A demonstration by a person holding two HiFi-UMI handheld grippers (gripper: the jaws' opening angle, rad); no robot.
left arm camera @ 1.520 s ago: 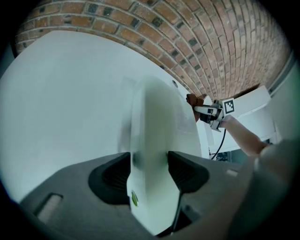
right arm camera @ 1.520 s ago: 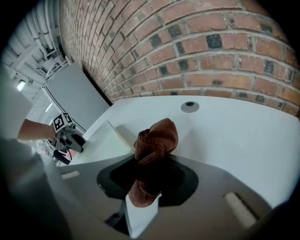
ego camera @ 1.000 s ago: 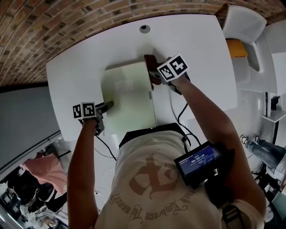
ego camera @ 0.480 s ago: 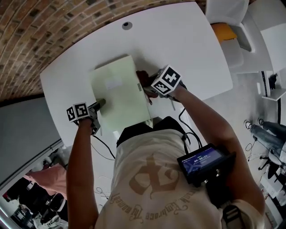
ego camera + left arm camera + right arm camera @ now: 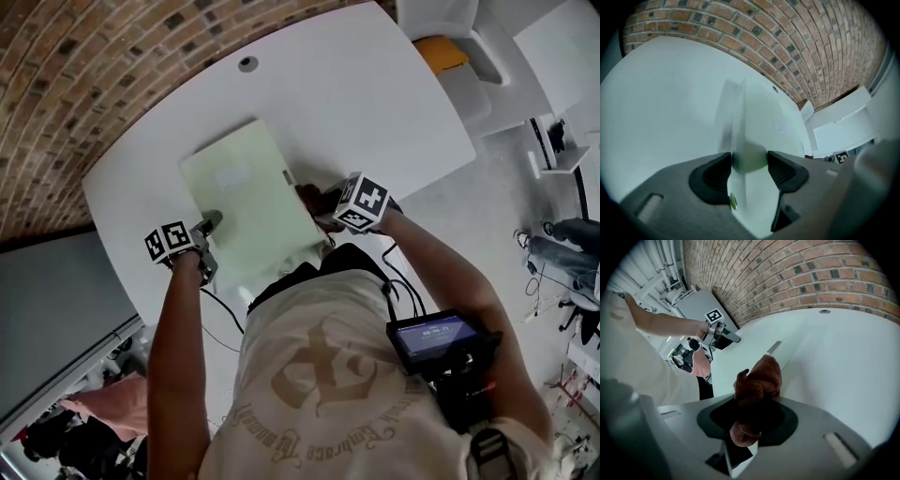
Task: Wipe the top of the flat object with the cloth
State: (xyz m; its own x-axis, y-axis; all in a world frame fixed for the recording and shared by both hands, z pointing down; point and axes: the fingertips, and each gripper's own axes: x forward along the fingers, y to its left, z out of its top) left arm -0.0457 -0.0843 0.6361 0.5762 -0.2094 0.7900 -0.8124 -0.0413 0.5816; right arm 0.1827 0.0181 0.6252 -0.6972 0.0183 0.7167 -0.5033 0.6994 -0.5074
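Note:
A pale green flat object (image 5: 246, 192) lies on the white table (image 5: 375, 103). My left gripper (image 5: 208, 223) is at its left edge. In the left gripper view the jaws (image 5: 749, 164) are shut on that edge (image 5: 740, 136), with a pad on each side. My right gripper (image 5: 319, 208) is at the flat object's right edge, near the table's front. It is shut on a bunched brown cloth (image 5: 759, 378), which sticks out past the jaws onto the pale surface (image 5: 740, 364). The cloth (image 5: 309, 199) shows dark red-brown in the head view.
A round cable hole (image 5: 247, 64) sits in the table at the back. A white chair with an orange cushion (image 5: 441, 52) stands at the far right. Brick surface (image 5: 75, 84) lies beyond the table. Cables hang off the near edge. A screen device (image 5: 436, 337) is at the person's waist.
The right gripper has drawn the cloth from the flat object's far right corner back along its right edge toward the person. The left gripper keeps its hold on the left edge.

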